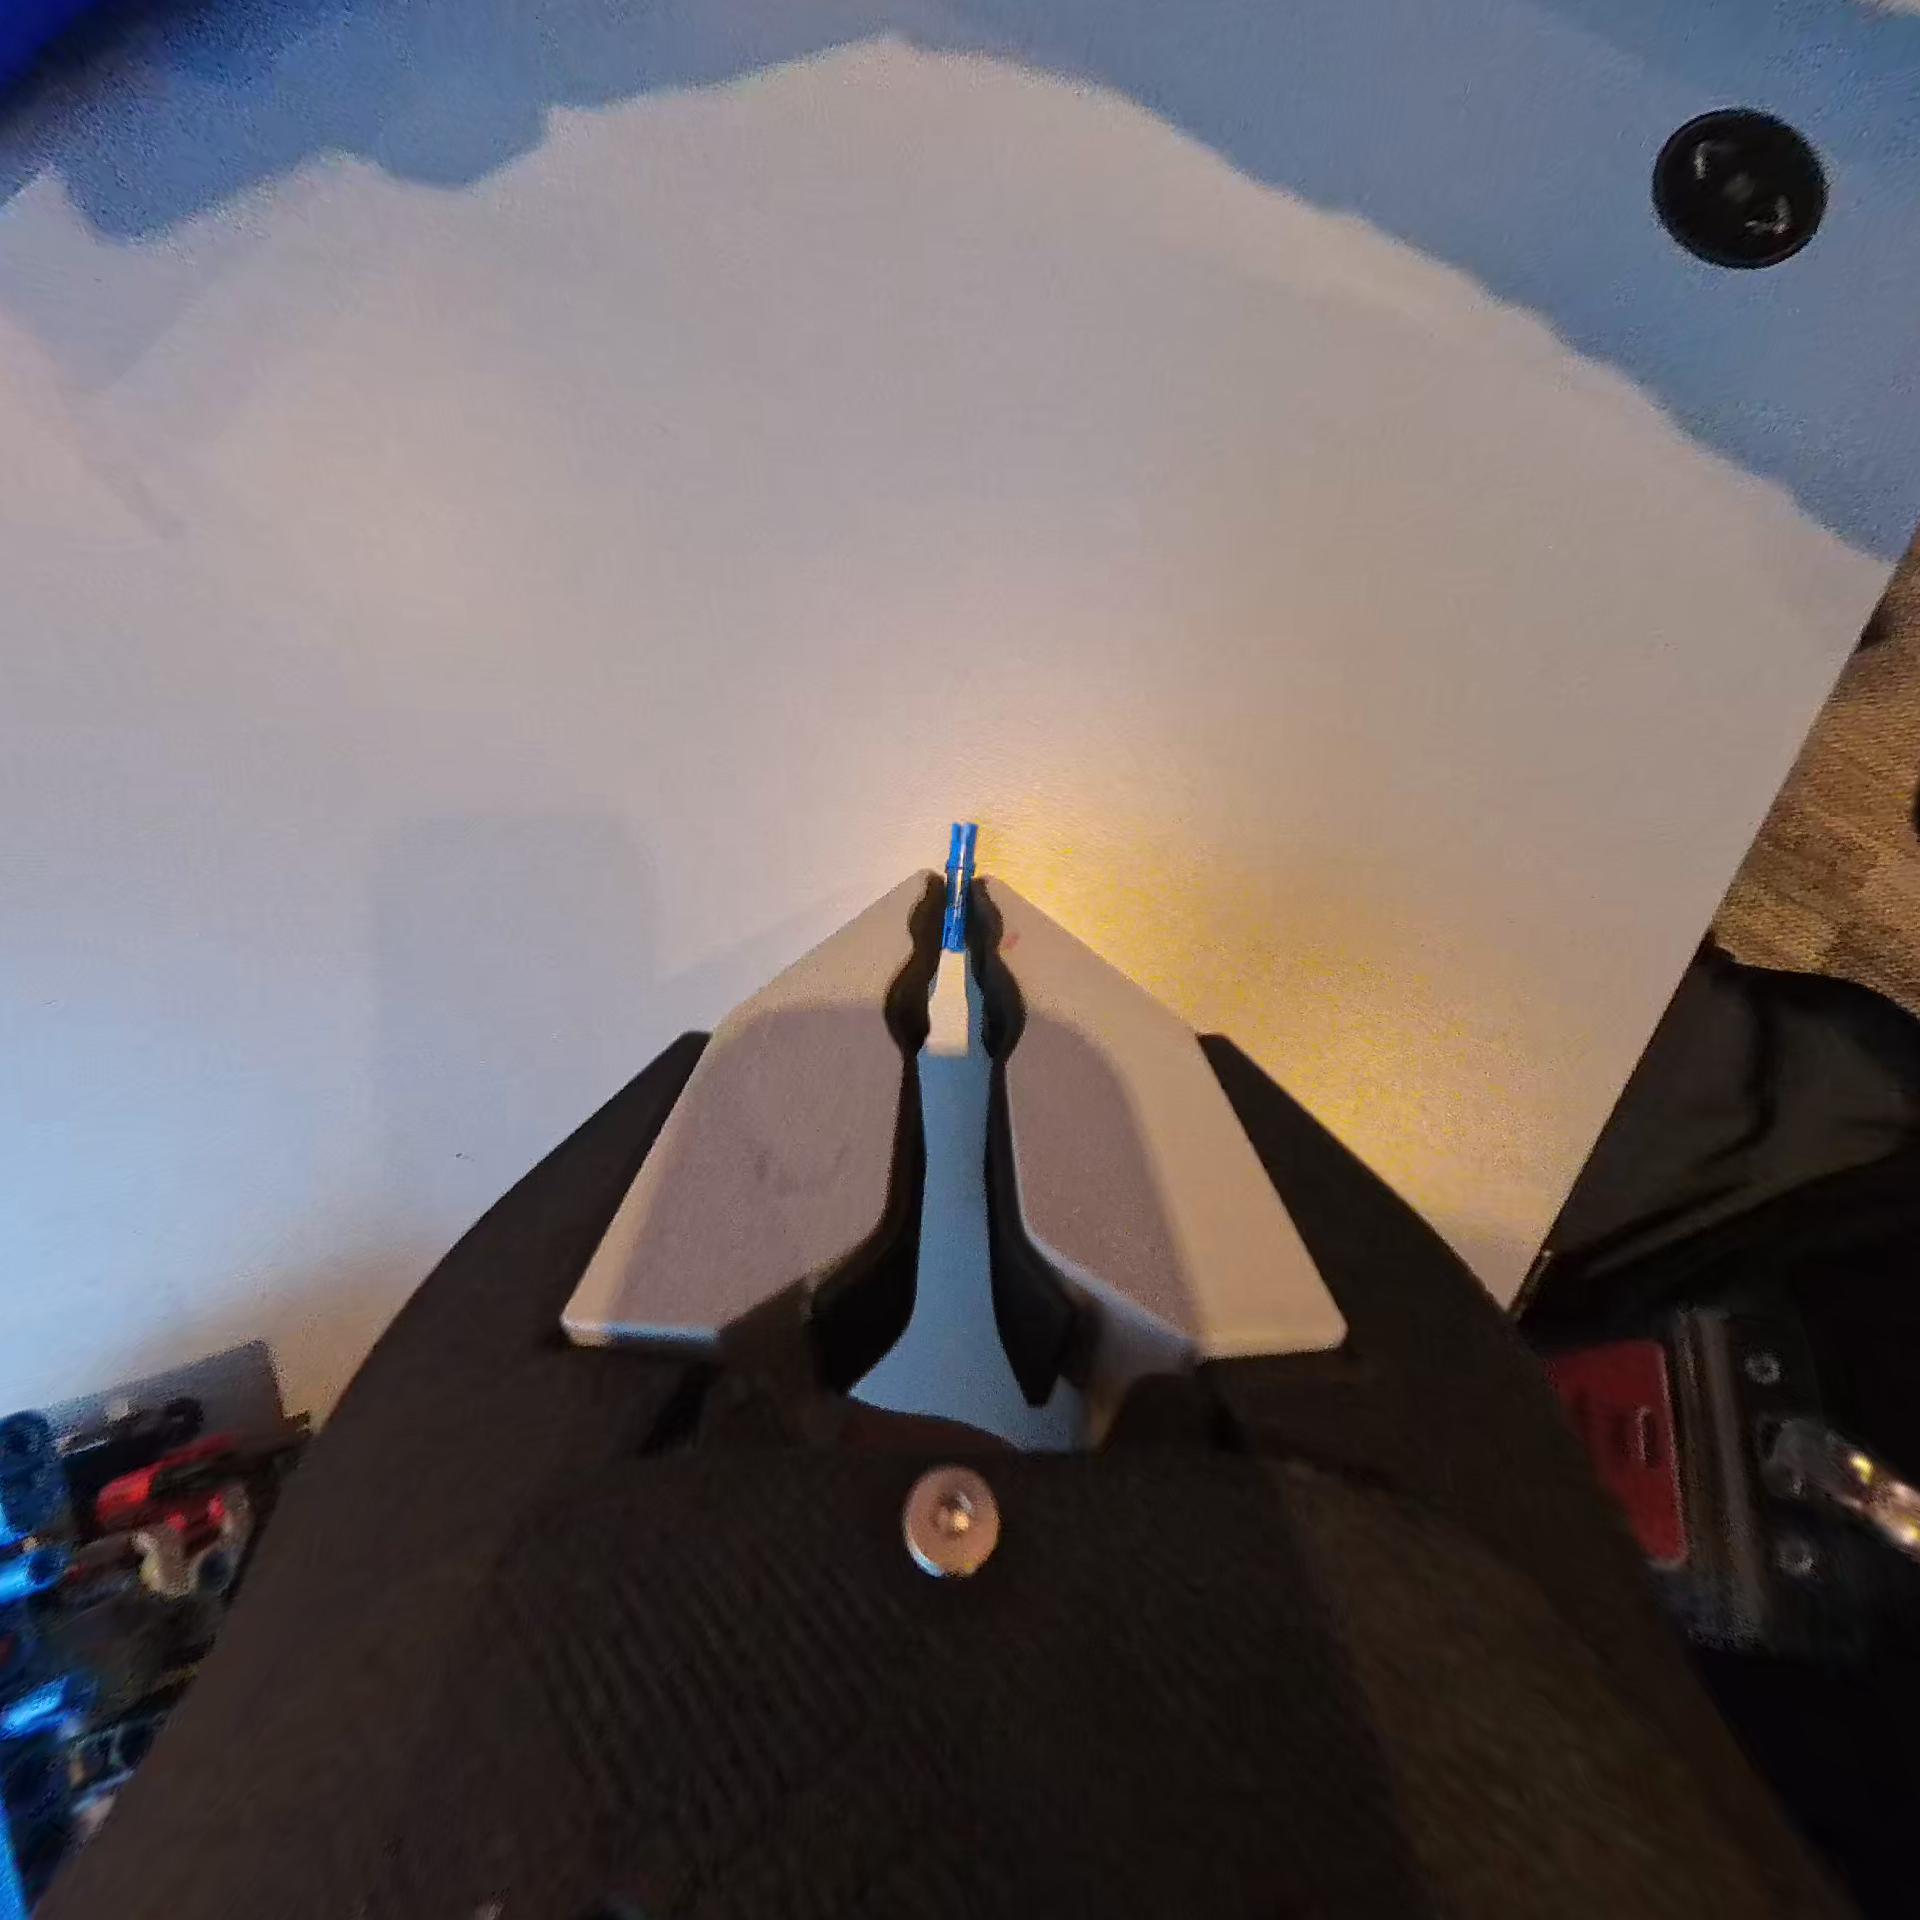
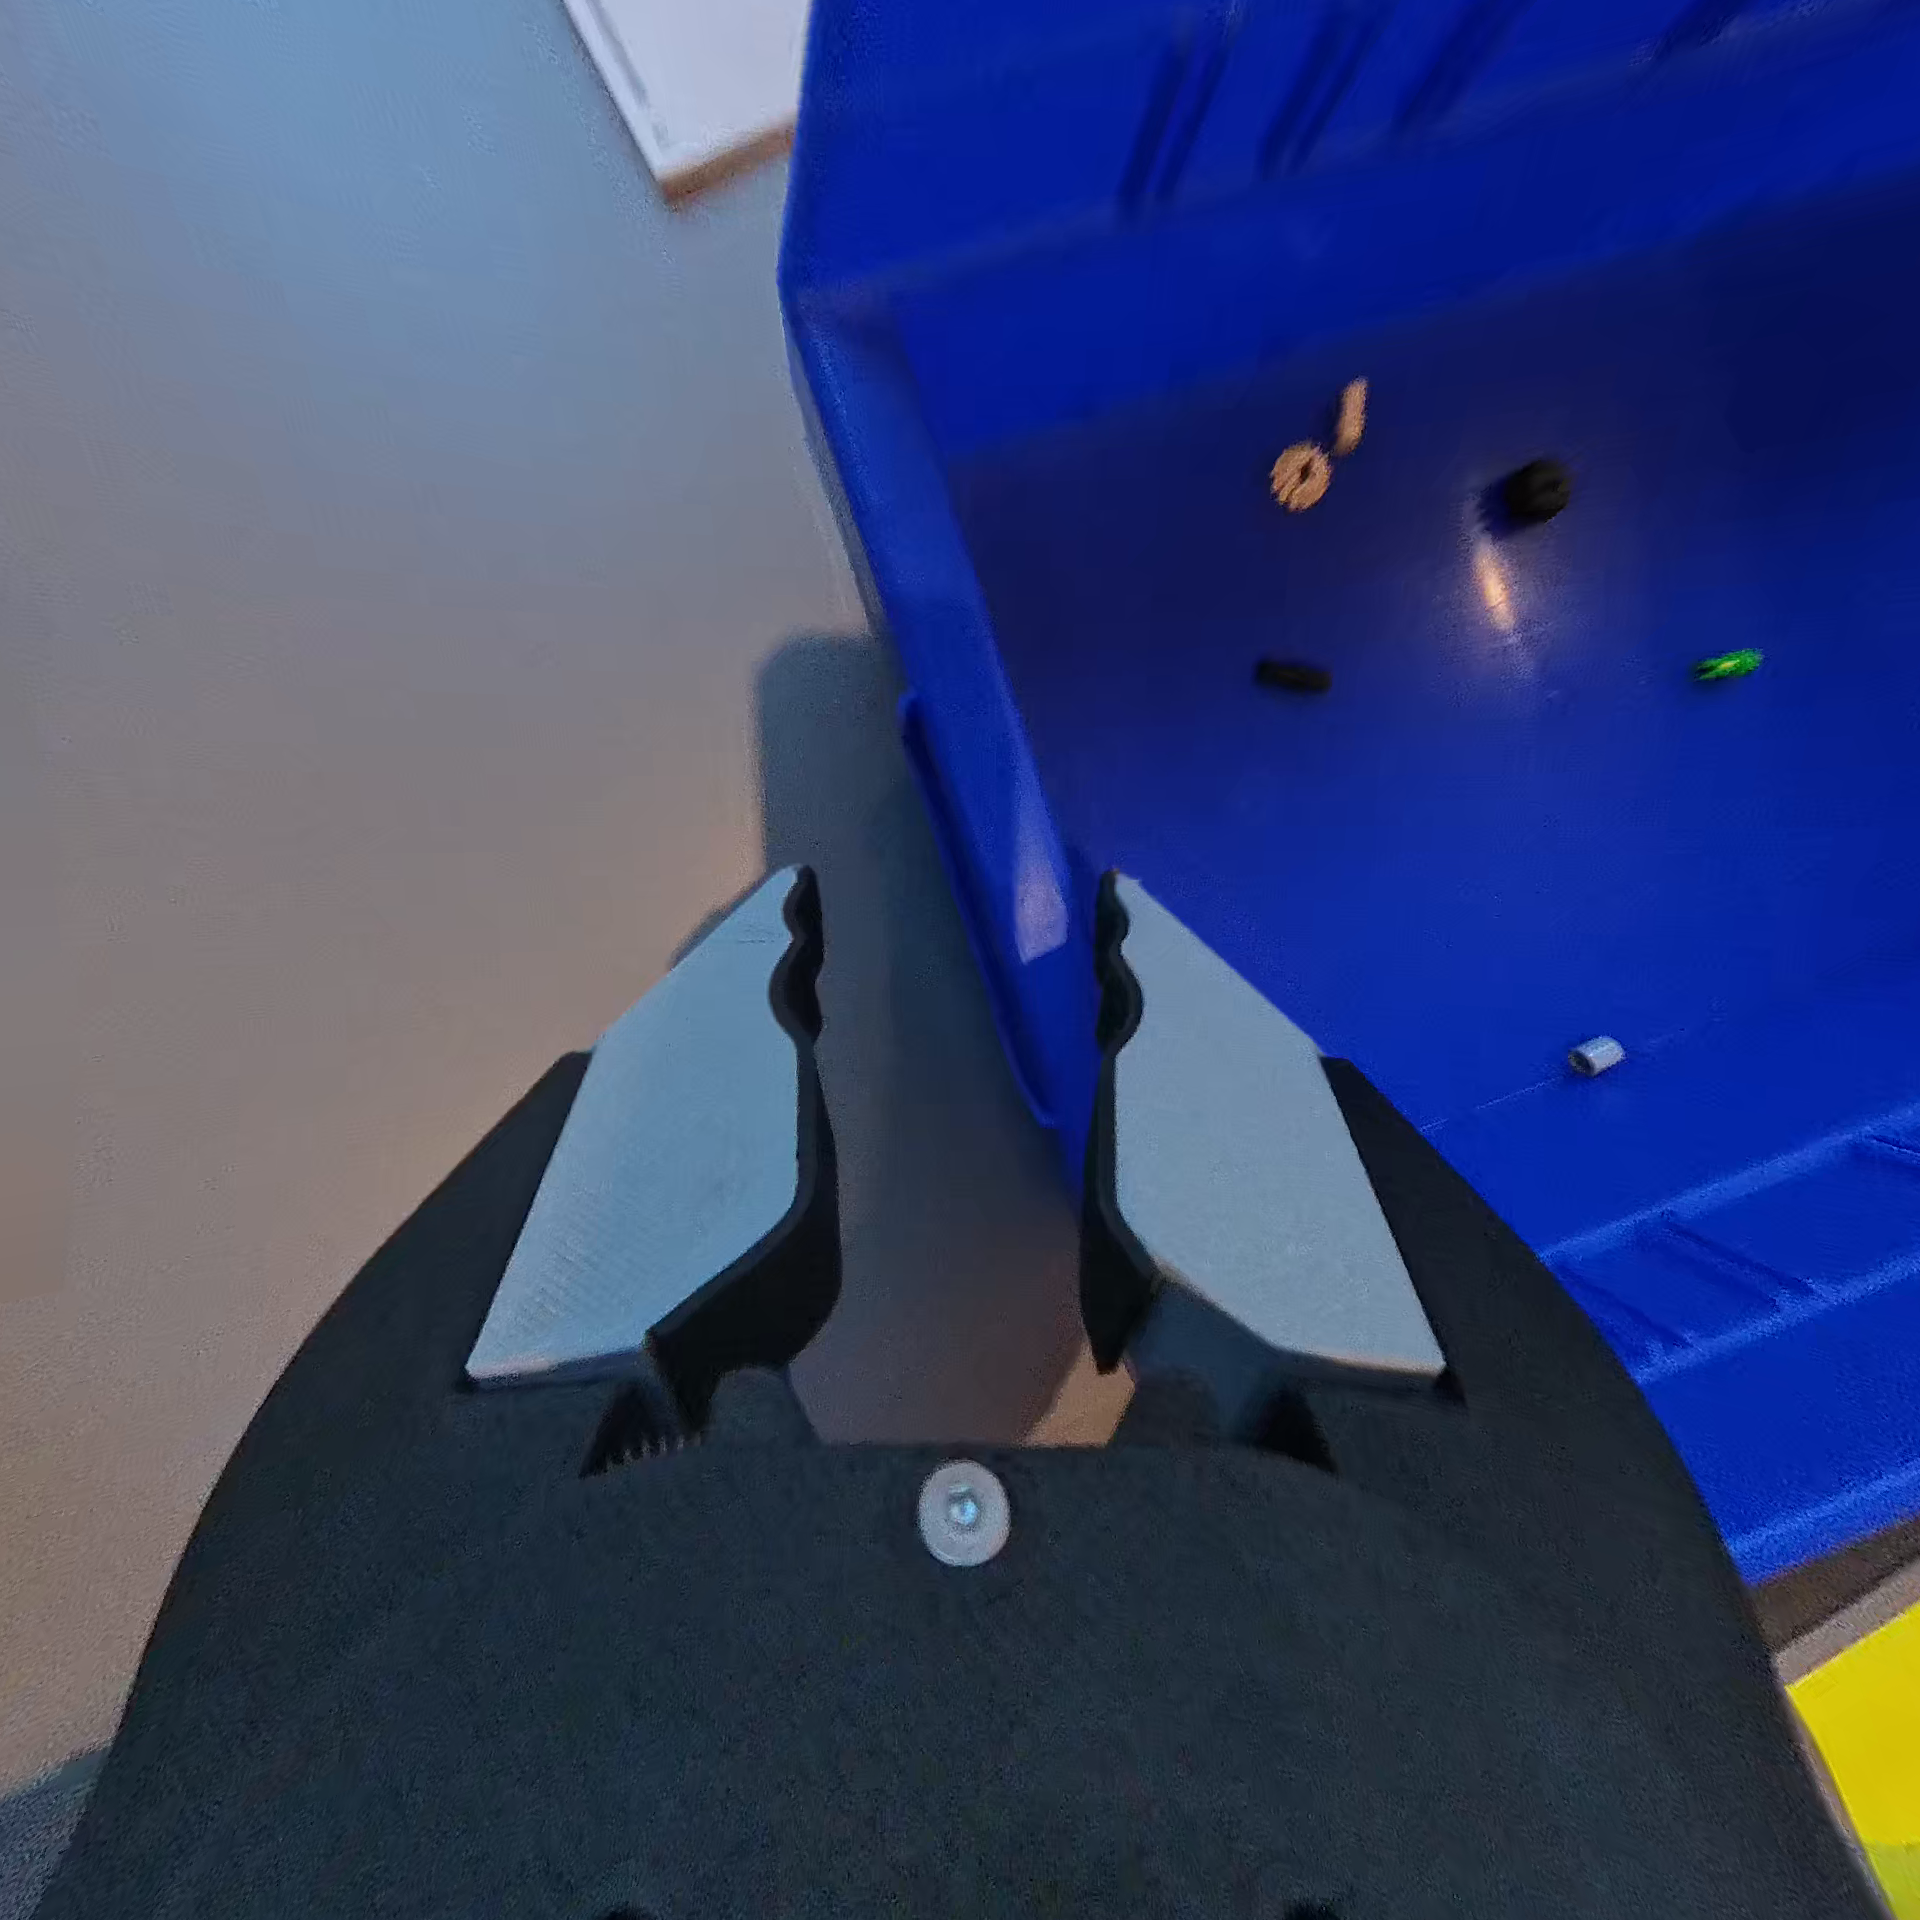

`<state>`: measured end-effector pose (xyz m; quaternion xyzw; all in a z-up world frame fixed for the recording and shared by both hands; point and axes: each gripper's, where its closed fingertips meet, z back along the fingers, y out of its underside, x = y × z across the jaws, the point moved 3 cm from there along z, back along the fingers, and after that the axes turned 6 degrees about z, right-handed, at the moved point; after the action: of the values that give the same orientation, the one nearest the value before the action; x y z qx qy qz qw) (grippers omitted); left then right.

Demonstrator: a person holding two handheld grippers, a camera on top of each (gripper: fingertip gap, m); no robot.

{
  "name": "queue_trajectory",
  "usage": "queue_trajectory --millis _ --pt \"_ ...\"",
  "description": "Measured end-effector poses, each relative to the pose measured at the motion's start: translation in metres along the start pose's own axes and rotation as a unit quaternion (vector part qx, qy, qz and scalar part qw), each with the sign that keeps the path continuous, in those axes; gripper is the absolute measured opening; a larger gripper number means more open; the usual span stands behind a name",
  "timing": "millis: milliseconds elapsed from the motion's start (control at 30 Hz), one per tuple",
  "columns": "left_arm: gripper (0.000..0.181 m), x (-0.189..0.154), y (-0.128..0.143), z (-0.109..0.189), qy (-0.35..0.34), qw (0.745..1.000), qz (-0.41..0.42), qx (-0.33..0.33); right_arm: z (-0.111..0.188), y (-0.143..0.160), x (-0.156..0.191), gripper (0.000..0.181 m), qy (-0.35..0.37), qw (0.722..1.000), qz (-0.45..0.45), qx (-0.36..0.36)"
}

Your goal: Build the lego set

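My left gripper (image 1: 957, 881) is shut on a small blue lego pin (image 1: 960, 883) that sticks out past its tips, held over the white table (image 1: 727, 571). A partly built lego model (image 1: 114, 1527) of red, blue and black parts lies at the lower left edge of the left wrist view. My right gripper (image 2: 954, 881) is open and empty, its tips straddling the near left wall of a blue bin (image 2: 1455, 831). Loose small parts lie in the bin: a tan gear (image 2: 1299, 476), a black round piece (image 2: 1536, 490), a black pin (image 2: 1291, 676), a green piece (image 2: 1727, 664) and a grey sleeve (image 2: 1597, 1055).
A black round grommet (image 1: 1738, 187) sits in the table at the far right. The table's right edge (image 1: 1704, 914) drops to carpet (image 1: 1829, 831), with dark gear (image 1: 1714, 1455) below. A yellow surface (image 2: 1860, 1745) shows beside the blue bin at lower right. The left gripper's tips are roughly 25 cm from the right gripper's. To reach the tan gear (image 2: 1299, 476) in a straight line is about 11 cm for my right fingers, about 35 cm for my left. My right tips are roughly 15 cm from the black round piece (image 2: 1536, 490). Between my left fingertips and the partly built lego model (image 1: 114, 1527) there is roughly 15 cm.
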<state>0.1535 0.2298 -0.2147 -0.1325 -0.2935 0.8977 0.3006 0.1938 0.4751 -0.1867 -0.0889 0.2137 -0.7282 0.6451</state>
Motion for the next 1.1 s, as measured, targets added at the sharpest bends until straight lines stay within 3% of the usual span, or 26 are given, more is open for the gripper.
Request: queue_trajectory --millis 167,367,433,500,600,733,800,900,967,1100 --pt "0.001 -0.004 0.0 -0.001 0.021 0.999 -0.007 -0.03 0.01 0.018 0.01 0.022 -0.028 0.999 0.016 0.036" --pt "0.001 -0.002 0.001 -0.001 0.044 0.997 -0.015 -0.063 0.034 0.042 0.057 0.025 -0.006 0.997 0.066 0.05" --pt "0.001 0.0 0.001 0.001 0.047 0.996 -0.02 -0.076 0.051 0.034 0.069 0.032 0.029 0.999 0.039 -0.015" --pt "0.001 0.003 -0.002 0.009 0.05 0.993 -0.034 -0.103 0.076 0.017 0.088 0.032 0.059 0.99 -0.006 -0.127" --pt "0.001 0.009 -0.002 0.022 0.044 0.991 -0.044 -0.117 0.098 -0.001 0.135 0.022 0.02 0.952 -0.067 -0.297" --pt "0.001 0.004 0.006 0.048 0.033 0.976 -0.114 -0.18 0.08 0.003 0.206 0.013 -0.107 0.928 -0.078 -0.349" --pt "0.001 0.002 0.013 0.056 0.007 0.968 -0.151 -0.198 0.072 0.004 0.231 0.005 -0.135 0.919 -0.057 -0.365" --pt "0.001 -0.002 0.023 0.058 -0.041 0.953 -0.212 -0.212 0.063 -0.003 0.26 0.007 -0.178 0.912 -0.027 -0.37" --pt "0.001 -0.005 0.027 0.056 -0.074 0.943 -0.244 -0.215 0.054 -0.004 0.269 0.01 -0.176 0.923 0.001 -0.342" --pt "0.001 -0.014 0.028 0.057 -0.106 0.913 -0.312 -0.239 0.046 -0.004 0.263 0.016 -0.104 0.938 0.068 -0.325"
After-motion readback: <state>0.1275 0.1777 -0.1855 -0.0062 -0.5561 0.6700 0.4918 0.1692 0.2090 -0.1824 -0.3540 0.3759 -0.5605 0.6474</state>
